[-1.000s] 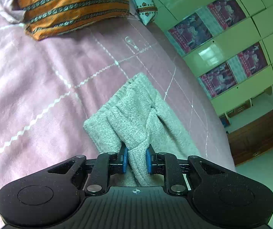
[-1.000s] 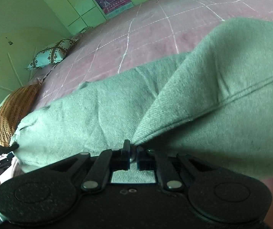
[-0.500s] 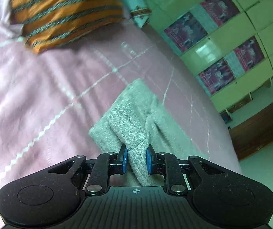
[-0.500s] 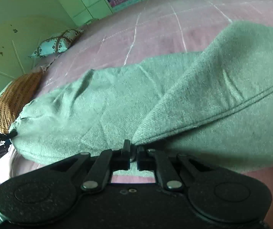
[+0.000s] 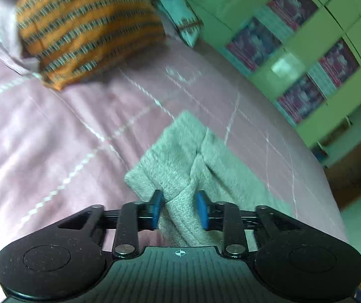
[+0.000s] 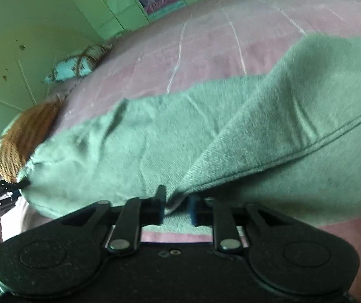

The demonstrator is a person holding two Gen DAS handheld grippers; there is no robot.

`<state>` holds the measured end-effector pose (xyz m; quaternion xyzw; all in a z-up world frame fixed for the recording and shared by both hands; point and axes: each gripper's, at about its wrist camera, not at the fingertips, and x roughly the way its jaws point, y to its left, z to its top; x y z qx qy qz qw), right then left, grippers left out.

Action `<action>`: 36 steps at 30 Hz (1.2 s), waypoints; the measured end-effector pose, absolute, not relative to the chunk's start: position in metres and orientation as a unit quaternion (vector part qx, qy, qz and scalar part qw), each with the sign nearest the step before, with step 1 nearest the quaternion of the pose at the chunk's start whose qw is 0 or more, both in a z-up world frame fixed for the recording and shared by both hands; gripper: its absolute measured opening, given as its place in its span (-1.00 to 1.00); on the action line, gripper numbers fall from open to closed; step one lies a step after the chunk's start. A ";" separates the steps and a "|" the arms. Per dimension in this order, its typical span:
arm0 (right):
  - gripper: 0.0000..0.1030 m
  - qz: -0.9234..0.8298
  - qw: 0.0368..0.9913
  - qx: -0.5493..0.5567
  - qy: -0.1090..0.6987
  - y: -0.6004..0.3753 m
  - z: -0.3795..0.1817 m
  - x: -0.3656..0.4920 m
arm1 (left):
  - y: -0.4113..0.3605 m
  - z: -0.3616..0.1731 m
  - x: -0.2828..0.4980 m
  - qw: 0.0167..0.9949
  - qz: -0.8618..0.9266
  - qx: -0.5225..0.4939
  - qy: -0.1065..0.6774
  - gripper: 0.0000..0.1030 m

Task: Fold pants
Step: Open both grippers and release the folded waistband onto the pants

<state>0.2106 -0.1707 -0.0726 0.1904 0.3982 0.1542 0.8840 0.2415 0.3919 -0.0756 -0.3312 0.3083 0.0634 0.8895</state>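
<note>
While both tongs let go, the grey pants lie across the pink bedspread, one end by each camera.

Left wrist view: the left tongs [image 5: 180, 210] have just been opening; their blue pads [image 5: 156, 208] stand slightly apart, with a bunched fold of the pants [image 5: 180, 159] between them, seemingly loose. The striped orange pillow [image 5: 87, 27] lies well beyond, on the bedspread [image 5: 54, 131].

Right wrist view: the right tongs [image 6: 176, 208] have just been parting too; a folded edge of the pants [image 6: 268, 136] sits in the narrow gap, apparently unpinched.

Step in hand: likely releasing the laid fold.

Doing it well: spread wider before withdrawing, and back straight out so the cloth does not drag.
</note>
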 end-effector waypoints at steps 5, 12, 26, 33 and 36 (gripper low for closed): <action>-0.76 0.135 0.898 0.212 0.360 -0.211 -0.054 0.183 | 0.350 -0.056 0.208 0.906 0.069 -0.321 0.267 0.34; -0.76 0.068 0.905 0.262 0.328 -0.289 -0.053 0.158 | 0.226 -0.059 0.204 0.923 0.022 -0.235 0.305 0.34; -0.71 -0.021 0.847 0.437 0.303 -0.408 -0.115 0.210 | 0.126 -0.071 0.218 0.932 0.058 -0.076 0.350 0.71; -1.00 -0.030 0.830 0.469 0.300 -0.425 -0.135 0.246 | 0.133 -0.069 0.215 0.929 0.047 -0.081 0.357 0.74; -1.00 -0.027 0.862 0.423 0.277 -0.417 -0.107 0.237 | 0.134 -0.071 0.223 0.927 0.032 -0.076 0.365 0.76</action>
